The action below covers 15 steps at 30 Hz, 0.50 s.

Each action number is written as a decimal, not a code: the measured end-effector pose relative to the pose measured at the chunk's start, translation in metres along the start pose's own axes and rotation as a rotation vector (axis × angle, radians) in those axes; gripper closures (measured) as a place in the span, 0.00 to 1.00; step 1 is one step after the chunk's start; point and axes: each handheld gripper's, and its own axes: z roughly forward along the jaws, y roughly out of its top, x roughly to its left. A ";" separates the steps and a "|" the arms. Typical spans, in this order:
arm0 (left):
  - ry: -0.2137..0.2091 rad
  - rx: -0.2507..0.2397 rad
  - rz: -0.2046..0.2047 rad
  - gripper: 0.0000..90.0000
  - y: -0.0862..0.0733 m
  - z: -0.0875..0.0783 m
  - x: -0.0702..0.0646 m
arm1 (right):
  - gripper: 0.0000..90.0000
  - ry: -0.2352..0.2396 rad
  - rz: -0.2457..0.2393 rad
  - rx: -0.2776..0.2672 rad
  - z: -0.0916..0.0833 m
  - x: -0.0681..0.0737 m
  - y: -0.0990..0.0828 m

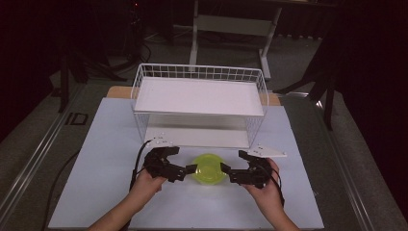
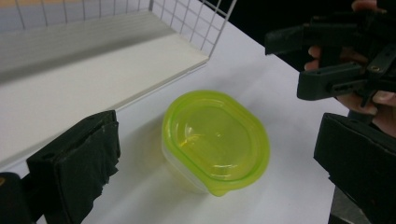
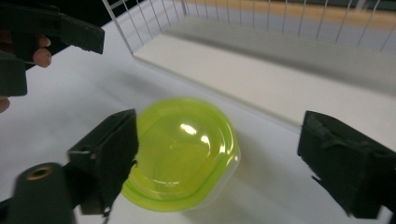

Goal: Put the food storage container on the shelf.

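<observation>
- Near the desk's (image 1: 96, 192) front edge, we flank the green-lidded container (image 1: 208, 168) with both jaws wide: left hand-held gripper (image 1: 188, 169), right hand-held gripper (image 1: 223, 169).
- Next, we judge, both must close evenly for lifting toward the wire rack (image 1: 199, 103).

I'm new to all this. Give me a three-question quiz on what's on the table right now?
1. True or false: the green-lidded container sits inside the wire rack.
2. Which describes the left gripper and right gripper? A) both open B) both shut C) one shut
3. Fill in: the container lies ____ the two grippers.

Key: 1. false, it sits on the table in front of the rack. 2. A. 3. between.
</observation>
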 end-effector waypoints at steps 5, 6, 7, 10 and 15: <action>-0.008 0.050 -0.051 0.02 -0.006 0.011 0.011 | 0.18 -0.002 0.045 0.063 0.010 -0.007 -0.005; -0.004 0.067 -0.057 0.02 -0.007 0.013 0.012 | 0.22 -0.002 0.058 0.074 0.011 -0.009 -0.007; -0.004 0.067 -0.057 0.02 -0.007 0.013 0.012 | 0.22 -0.002 0.058 0.074 0.011 -0.009 -0.007; -0.031 0.108 -0.089 0.04 -0.012 0.022 0.017 | 0.29 0.013 0.121 0.107 0.016 -0.014 -0.011; -0.012 0.135 -0.149 0.17 -0.018 0.034 0.019 | 0.40 -0.004 0.136 0.154 0.024 -0.016 -0.014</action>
